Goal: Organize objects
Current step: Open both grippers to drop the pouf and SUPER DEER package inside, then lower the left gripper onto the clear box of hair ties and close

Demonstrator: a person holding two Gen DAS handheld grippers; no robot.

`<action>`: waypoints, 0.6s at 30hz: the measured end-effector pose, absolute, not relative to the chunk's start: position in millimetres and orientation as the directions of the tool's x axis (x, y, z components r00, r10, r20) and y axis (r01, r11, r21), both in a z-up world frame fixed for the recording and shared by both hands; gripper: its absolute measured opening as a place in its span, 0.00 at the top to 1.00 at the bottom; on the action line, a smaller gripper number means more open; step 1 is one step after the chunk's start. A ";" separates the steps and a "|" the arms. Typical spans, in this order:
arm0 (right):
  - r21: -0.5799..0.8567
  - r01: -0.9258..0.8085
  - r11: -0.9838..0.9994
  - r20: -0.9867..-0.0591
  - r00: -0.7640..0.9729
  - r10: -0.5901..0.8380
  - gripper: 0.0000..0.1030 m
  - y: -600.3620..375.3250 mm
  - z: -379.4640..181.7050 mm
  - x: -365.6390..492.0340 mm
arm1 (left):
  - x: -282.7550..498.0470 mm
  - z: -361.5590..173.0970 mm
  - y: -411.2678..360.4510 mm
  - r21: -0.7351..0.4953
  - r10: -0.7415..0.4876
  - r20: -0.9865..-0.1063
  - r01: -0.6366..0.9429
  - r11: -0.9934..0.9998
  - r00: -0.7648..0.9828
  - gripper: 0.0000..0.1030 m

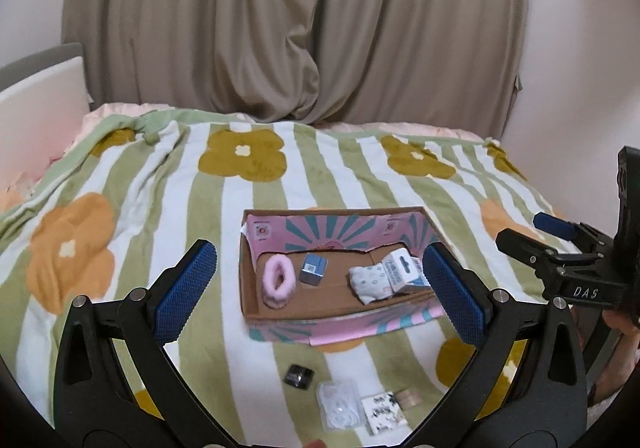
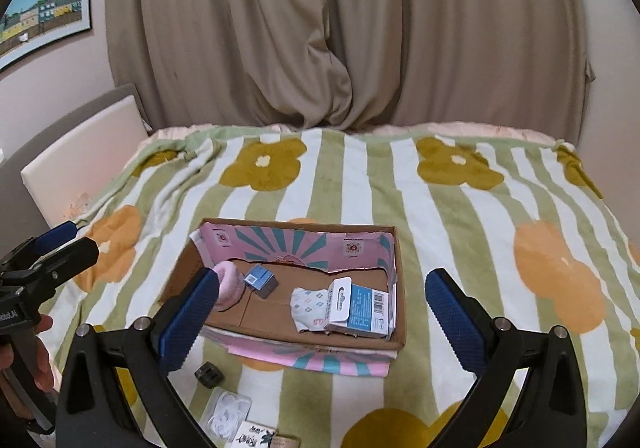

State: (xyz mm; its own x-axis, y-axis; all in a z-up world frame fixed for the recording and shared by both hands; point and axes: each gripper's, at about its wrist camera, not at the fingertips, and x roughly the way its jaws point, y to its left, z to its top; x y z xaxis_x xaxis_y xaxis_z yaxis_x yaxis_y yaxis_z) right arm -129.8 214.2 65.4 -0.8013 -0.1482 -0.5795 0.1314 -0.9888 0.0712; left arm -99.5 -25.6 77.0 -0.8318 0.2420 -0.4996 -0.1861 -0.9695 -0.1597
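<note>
Soft blanket (image 1: 280, 176) under the small black clip (image 1: 298, 375) could swallow it as the wide-open, empty left gripper (image 1: 320, 288) and right gripper (image 2: 324, 312) pinch.

Scrunchie (image 1: 277, 280) left in box (image 1: 336, 212), carton (image 1: 402, 271) right.

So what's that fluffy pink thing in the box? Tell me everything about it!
The fluffy pink thing is a soft, furry-looking ring with a hole in the middle, maybe a hair scrunchie. It looks plush and pale pink. It sits inside the cardboard box at its left end, propped up against the box's wall rather than lying flat. A small blue-grey box stands right beside it. In the right wrist view a gripper finger hides part of it. Nothing is holding it.
</note>
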 end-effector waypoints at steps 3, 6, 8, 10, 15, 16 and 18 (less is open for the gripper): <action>0.054 0.132 -0.990 -0.541 -0.829 -0.140 0.00 210.8 70.5 -103.8 | -68.4 83.7 -27.5 -0.177 0.249 -0.443 -0.188 -0.966 -0.861 0.00; 0.028 0.127 -0.992 -0.492 -0.862 -0.124 0.00 206.0 73.8 -74.4 | -35.2 92.4 -27.3 -0.163 0.224 -0.374 -0.174 -0.971 -0.900 0.00; 0.027 0.126 -0.992 -0.467 -0.876 -0.124 0.00 203.4 75.2 -60.1 | -15.1 96.0 -26.0 -0.150 0.206 -0.337 -0.163 -0.975 -0.919 0.00; 0.036 0.123 -0.992 -0.443 -0.888 -0.126 0.00 201.3 75.6 -45.0 | -2.5 96.0 -24.4 -0.136 0.190 -0.319 -0.154 -0.979 -0.928 0.00; 0.052 0.106 -0.993 -0.433 -0.894 -0.118 0.00 198.7 66.8 -20.6 | 15.4 83.3 -19.5 -0.086 0.143 -0.328 -0.122 -0.989 -0.934 0.00; 0.047 0.100 -0.994 -0.436 -0.893 -0.110 0.00 198.1 63.7 -16.3 | 16.6 80.5 -19.7 -0.090 0.142 -0.334 -0.119 -0.989 -0.932 0.00; 0.041 0.096 -0.995 -0.445 -0.889 -0.104 0.00 197.9 58.7 -11.1 | 17.7 75.9 -20.1 -0.105 0.155 -0.345 -0.126 -0.987 -0.926 0.00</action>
